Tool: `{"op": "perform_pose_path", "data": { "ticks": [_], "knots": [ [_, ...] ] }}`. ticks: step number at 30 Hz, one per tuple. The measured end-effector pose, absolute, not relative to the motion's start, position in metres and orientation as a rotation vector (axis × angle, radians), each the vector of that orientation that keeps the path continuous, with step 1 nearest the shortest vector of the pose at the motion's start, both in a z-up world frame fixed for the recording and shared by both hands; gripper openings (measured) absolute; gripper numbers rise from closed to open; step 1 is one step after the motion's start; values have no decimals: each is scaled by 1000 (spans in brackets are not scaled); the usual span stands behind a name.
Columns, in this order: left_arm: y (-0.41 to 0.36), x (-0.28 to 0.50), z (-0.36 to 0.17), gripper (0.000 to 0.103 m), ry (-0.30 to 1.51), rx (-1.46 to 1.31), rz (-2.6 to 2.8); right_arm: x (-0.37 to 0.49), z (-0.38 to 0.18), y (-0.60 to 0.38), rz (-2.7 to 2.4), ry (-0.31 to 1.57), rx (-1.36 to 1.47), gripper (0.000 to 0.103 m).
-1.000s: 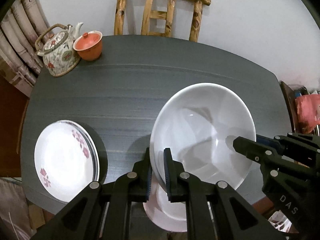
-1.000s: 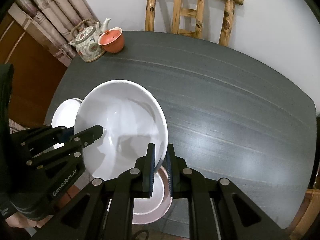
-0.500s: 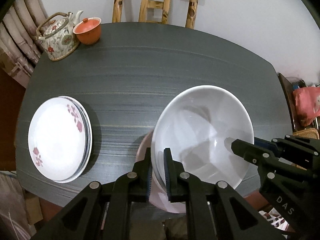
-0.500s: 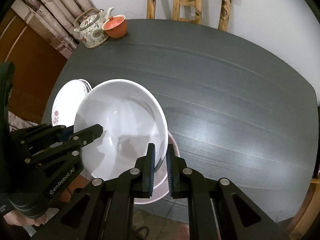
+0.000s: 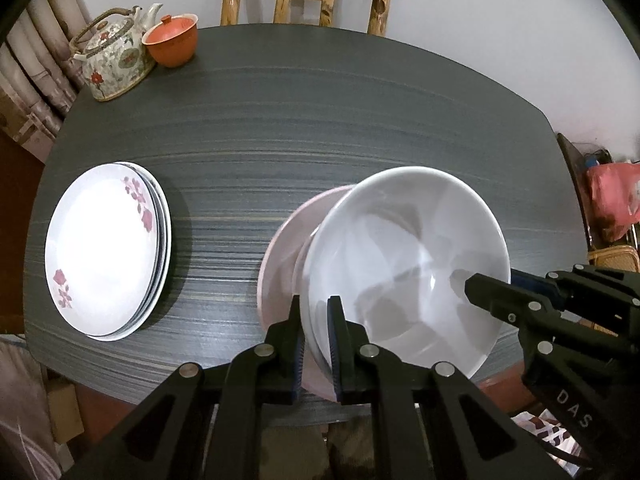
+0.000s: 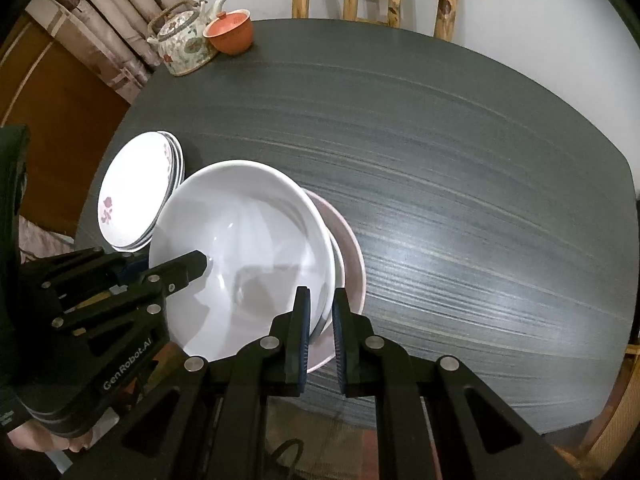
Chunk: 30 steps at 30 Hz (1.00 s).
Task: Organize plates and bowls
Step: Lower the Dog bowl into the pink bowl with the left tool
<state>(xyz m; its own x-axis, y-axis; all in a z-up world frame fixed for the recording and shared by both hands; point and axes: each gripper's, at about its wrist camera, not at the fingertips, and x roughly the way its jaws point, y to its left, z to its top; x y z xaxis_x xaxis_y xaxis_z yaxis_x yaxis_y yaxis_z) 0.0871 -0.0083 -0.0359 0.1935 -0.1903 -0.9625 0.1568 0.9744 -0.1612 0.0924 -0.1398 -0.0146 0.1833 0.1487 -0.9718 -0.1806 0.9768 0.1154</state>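
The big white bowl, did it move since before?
Yes. The big white bowl came farther over the table, now covering the pink plate.

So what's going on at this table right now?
A person holds a large white bowl by opposite sides of its rim, one pair of tongs in each hand: left tongs, right tongs. The bowl hangs over a pink plate on the dark table. A stack of floral plates sits alongside.

black hand-held gripper [image 5: 316, 312], silver screws; white lettering
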Motion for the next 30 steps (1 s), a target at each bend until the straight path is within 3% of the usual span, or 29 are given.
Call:
{"op": "perform_pose_path", "data": {
  "ticks": [30],
  "knots": [
    [-17,87,-49,10,1384,-25,-242,88,-30,-145,225,1395,-12,11]
  ]
}}
